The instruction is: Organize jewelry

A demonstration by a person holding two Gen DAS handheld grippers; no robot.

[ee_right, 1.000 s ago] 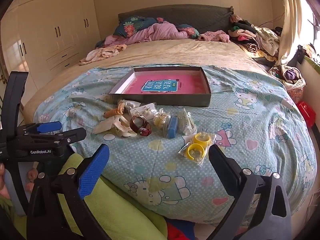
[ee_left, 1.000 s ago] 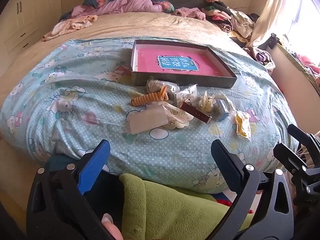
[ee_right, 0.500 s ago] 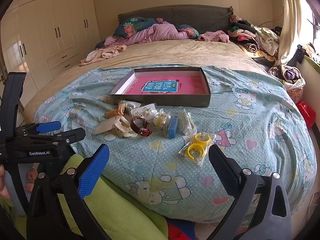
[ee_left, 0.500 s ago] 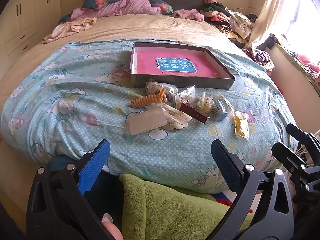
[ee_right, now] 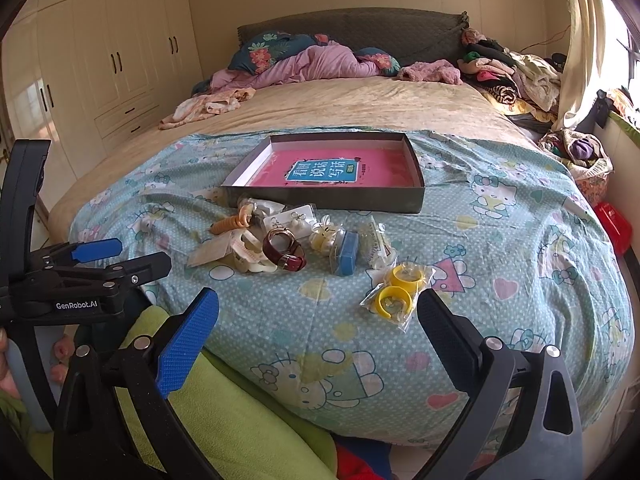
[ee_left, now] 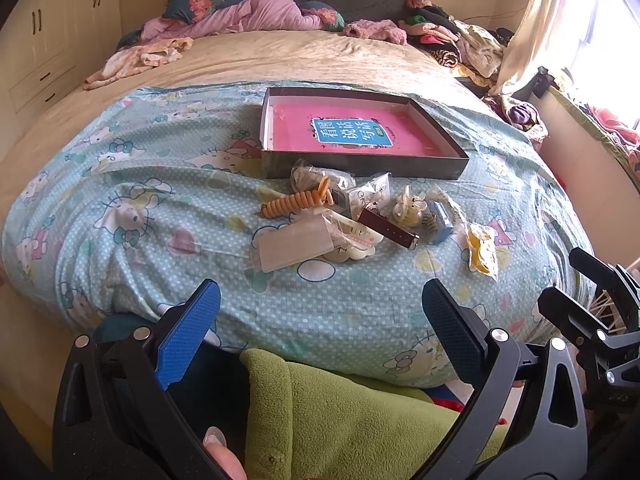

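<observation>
A shallow dark box (ee_left: 362,168) (ee_right: 328,198) with a pink floor and a blue label lies on the Hello Kitty blanket. In front of it lies a heap of jewelry: an orange spiral tie (ee_left: 294,202) (ee_right: 232,222), a maroon watch (ee_right: 284,254) (ee_left: 387,229), a blue case (ee_right: 347,254), bagged earrings (ee_right: 290,218), and bagged yellow rings (ee_right: 396,294) (ee_left: 482,248). My left gripper (ee_left: 320,332) is open and empty at the bed's near edge. My right gripper (ee_right: 318,340) is open and empty, just short of the yellow rings.
A green fleece (ee_left: 352,420) (ee_right: 224,412) lies below both grippers. Pillows and a pink quilt (ee_right: 312,66) sit at the headboard, piled clothes (ee_right: 516,76) at the far right. Wardrobes (ee_right: 100,60) line the left wall. A red object (ee_right: 614,224) sits right of the bed.
Both views have shifted slightly; the bed and box sit a little lower in the left wrist view. Both grippers stay open. No item has moved.
</observation>
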